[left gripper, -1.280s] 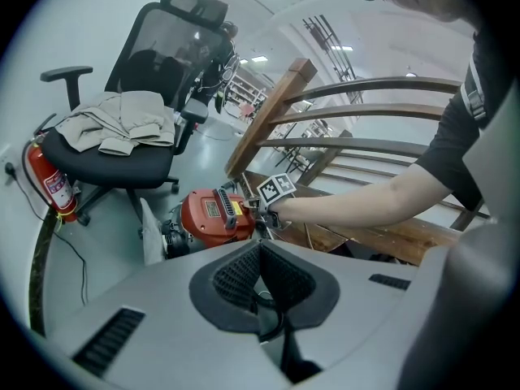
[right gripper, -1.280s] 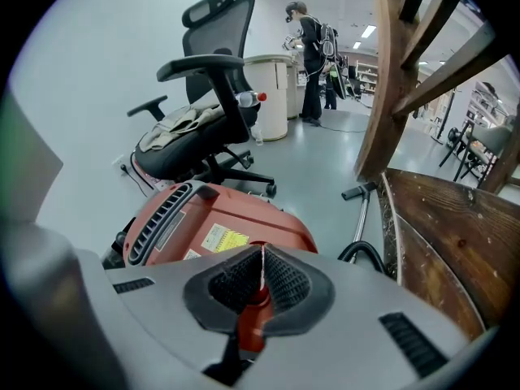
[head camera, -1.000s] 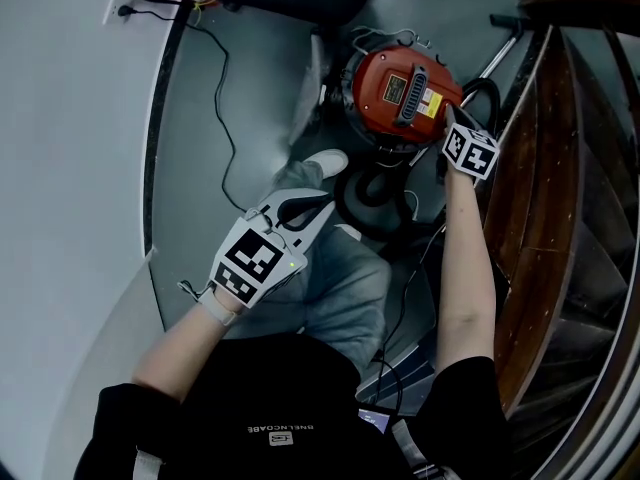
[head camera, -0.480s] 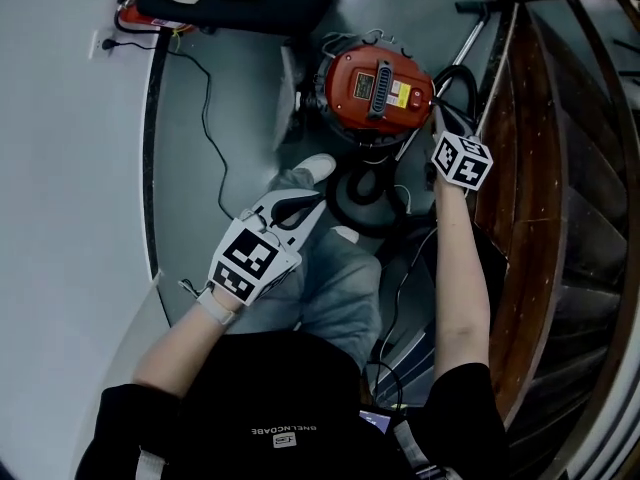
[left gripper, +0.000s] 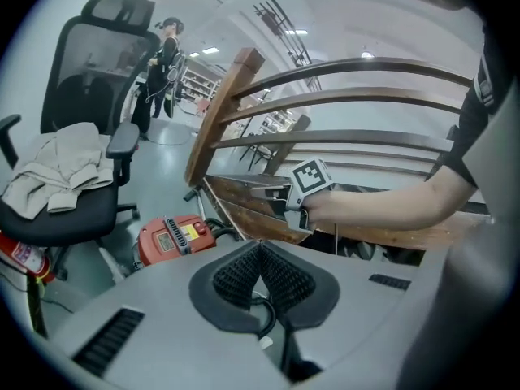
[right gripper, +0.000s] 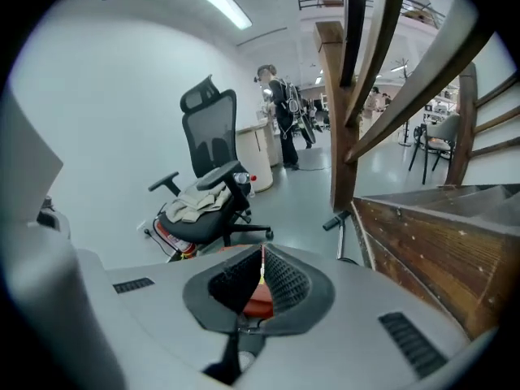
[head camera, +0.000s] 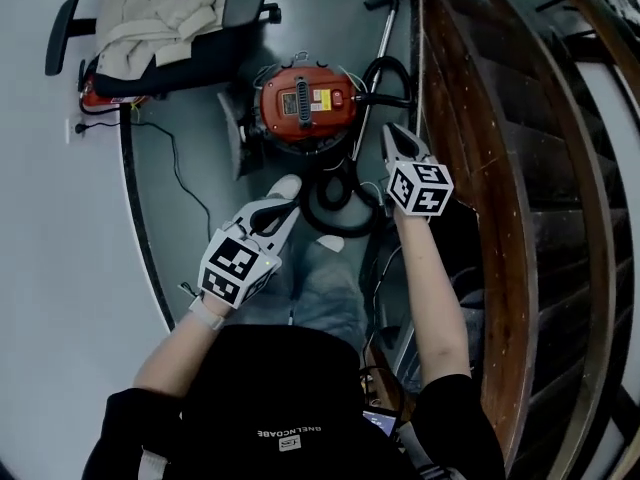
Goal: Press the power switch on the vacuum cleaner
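The red vacuum cleaner [head camera: 300, 105] stands on the grey floor with a black handle and a yellow label on its top; in the left gripper view the vacuum cleaner [left gripper: 175, 236] shows a round red button. My right gripper [head camera: 392, 136] hangs shut and empty to the right of the vacuum, apart from it, above the black hose [head camera: 345, 183]. My left gripper [head camera: 285, 208] is shut and empty, nearer to me, over a white shoe [head camera: 285, 186]. In the right gripper view my right gripper [right gripper: 262, 254] has the red body showing under its pads.
A black office chair [head camera: 170, 18] with beige cloth stands beyond the vacuum. The vacuum's metal wand [head camera: 375, 58] leans by the wooden staircase [head camera: 500, 168] on the right. A cable [head camera: 175, 168] trails along the white curved wall [head camera: 60, 228]. People stand far off.
My right gripper has drawn back from the vacuum's top edge and now hangs to its right. The head view has pulled away, so the vacuum looks smaller. The left gripper barely moved.
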Motion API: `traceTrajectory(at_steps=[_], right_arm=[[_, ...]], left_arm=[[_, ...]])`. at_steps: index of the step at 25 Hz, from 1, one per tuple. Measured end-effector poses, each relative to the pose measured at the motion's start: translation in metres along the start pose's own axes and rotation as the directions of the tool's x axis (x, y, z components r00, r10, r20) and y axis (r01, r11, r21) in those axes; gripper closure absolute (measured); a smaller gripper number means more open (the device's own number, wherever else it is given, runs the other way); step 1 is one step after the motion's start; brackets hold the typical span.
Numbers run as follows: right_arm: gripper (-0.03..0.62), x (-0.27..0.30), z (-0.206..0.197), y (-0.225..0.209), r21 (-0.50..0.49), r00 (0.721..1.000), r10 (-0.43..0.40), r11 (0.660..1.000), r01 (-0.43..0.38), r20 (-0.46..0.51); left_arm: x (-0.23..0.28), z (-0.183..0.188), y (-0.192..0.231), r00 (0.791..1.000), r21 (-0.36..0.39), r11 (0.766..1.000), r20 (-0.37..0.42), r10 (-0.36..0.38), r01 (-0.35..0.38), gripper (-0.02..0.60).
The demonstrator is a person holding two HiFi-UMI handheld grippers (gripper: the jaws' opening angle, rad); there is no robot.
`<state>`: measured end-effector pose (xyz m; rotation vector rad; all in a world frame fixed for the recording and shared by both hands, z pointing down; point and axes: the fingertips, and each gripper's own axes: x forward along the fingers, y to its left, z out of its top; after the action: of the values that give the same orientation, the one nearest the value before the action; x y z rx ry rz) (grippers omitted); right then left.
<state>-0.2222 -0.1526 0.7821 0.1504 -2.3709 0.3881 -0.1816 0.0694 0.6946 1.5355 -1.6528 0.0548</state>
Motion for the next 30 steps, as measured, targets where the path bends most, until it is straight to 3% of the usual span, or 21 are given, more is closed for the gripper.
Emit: traceTrajectory(at_steps=[7,14,16,22,30], right_arm=[[0.565,-0.137,0.026,0.001,0.079,0.988,-0.085,0.994,0.075,0.130],[0.565,-0.281,0.035,-0.003,0.240,0.926,-0.268,0.949,0.206,0.264],[0.565,-0.322,0.029,-0.004,0.292,0.897,-0.332,0.924,0.247,0.291],[0.565,-0.442,0.000,0.002,0.448,0.768,-0.541,0.812,0.373,0.342],[0.565,-0.590,-0.066,0.037,0.614,0.563,-0.761,0.621,0.487,0.323]], left_arm=[[0.017,0.044,-0.079,0.991,0.156,0.979,-0.054,-0.125,0.132,0.568],[0.037,0.086,-0.170,0.951,0.315,0.899,-0.149,-0.269,0.304,0.568],[0.042,0.093,-0.201,0.931,0.364,0.858,-0.186,-0.314,0.363,0.568],[0.050,0.105,-0.292,0.844,0.472,0.700,-0.308,-0.439,0.537,0.568],[0.031,0.085,-0.416,0.712,0.539,0.473,-0.439,-0.548,0.697,0.568]])
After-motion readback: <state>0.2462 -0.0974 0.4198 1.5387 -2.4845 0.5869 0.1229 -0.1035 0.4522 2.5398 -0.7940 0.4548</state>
